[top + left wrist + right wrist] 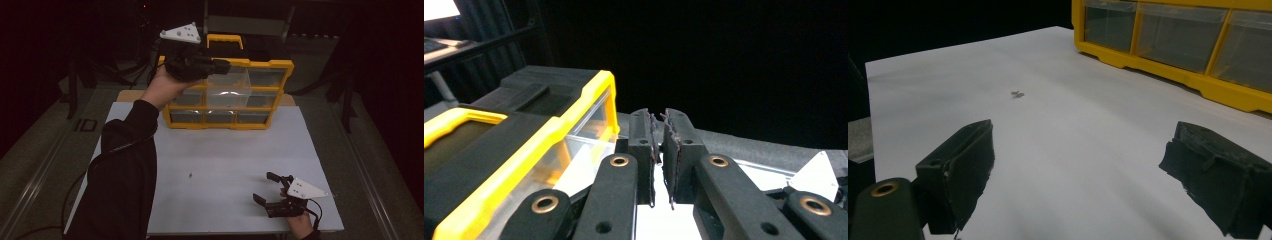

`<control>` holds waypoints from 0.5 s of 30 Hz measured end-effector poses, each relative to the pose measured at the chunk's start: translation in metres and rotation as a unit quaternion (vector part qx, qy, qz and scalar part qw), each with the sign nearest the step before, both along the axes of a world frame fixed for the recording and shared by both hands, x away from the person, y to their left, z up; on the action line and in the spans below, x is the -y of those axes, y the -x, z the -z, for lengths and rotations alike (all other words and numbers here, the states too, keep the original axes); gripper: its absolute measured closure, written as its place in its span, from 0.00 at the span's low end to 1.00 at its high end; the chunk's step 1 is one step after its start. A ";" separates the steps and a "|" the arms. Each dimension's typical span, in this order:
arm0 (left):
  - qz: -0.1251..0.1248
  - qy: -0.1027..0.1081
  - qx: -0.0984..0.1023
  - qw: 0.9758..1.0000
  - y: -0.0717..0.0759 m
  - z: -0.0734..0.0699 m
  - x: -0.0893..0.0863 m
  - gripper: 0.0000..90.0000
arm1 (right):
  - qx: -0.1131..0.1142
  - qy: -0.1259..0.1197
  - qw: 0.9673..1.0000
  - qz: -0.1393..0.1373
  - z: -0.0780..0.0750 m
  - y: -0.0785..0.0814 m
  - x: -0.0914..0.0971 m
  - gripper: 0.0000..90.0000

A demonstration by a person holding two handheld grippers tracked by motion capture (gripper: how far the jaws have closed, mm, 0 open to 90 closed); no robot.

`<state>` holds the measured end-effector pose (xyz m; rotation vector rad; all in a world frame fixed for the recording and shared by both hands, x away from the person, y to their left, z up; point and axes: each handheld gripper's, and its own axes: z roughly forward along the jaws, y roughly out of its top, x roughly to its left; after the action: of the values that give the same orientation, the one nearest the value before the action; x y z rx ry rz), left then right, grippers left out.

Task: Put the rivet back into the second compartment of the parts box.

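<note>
While the left gripper hovered clenched and empty at the drawer cabinet, the right gripper rested released; the screw remained unstowed on the counter.

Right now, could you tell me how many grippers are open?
1: the right gripper, low over the white table near its front right corner. The left gripper, raised at the yellow organizer, is shut.

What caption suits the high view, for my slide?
Left gripper shut at the yellow drawer cabinet; right gripper open.
</note>
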<state>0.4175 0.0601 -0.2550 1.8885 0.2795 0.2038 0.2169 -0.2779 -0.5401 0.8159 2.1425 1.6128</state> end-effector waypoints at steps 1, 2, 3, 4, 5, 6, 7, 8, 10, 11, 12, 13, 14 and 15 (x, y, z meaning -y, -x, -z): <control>-0.001 0.001 -0.004 1.000 -0.002 0.001 0.003 0.91 | 0.000 0.000 1.000 0.000 0.000 0.000 0.000 0.12; -0.004 -0.001 -0.006 1.000 -0.004 0.003 0.005 0.91 | -0.001 -0.002 1.000 0.000 0.000 0.000 0.000 0.12; -0.008 0.000 -0.010 1.000 -0.006 0.004 0.007 0.91 | -0.001 -0.002 1.000 -0.001 0.000 0.000 0.000 0.12; -0.012 -0.002 -0.015 1.000 -0.008 0.006 0.010 0.91 | -0.001 -0.001 1.000 -0.001 0.000 0.000 0.000 0.12; -0.019 -0.005 -0.018 1.000 -0.010 0.008 0.012 0.91 | -0.001 -0.002 1.000 -0.001 0.000 0.000 0.000 0.12; -0.022 -0.008 -0.023 0.999 -0.011 0.009 0.014 0.91 | -0.001 -0.002 1.000 -0.001 0.000 0.000 0.000 0.12; -0.025 -0.013 -0.024 0.999 -0.013 0.011 0.016 0.91 | -0.001 -0.002 1.000 -0.001 0.000 0.000 0.000 0.12; -0.035 -0.020 -0.031 0.999 -0.015 0.013 0.019 0.91 | -0.001 -0.002 1.000 -0.002 0.000 0.000 0.000 0.12; -0.048 -0.025 -0.038 0.998 -0.017 0.016 0.022 0.91 | -0.001 -0.003 1.000 -0.002 0.000 0.000 0.000 0.12; -0.056 -0.032 -0.043 0.997 -0.019 0.017 0.024 0.91 | -0.001 -0.003 1.000 -0.002 0.000 0.000 0.000 0.12; -0.059 -0.038 -0.047 0.996 -0.020 0.018 0.025 0.91 | -0.001 -0.004 1.000 -0.003 0.000 0.000 0.001 0.12; -0.062 -0.042 -0.048 0.996 -0.021 0.019 0.026 0.91 | -0.001 -0.004 1.000 -0.003 0.000 0.000 0.001 0.12; -0.069 -0.045 -0.051 0.995 -0.022 0.020 0.026 0.91 | -0.001 -0.004 1.000 -0.003 0.000 0.000 0.000 0.12; -0.071 -0.050 -0.056 0.995 -0.023 0.021 0.027 0.91 | -0.002 -0.004 1.000 -0.003 0.000 0.000 0.000 0.12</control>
<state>0.4406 0.0328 -0.2761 1.9841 0.4890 0.2118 0.2172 -0.2783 -0.5404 0.8156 2.1445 1.6240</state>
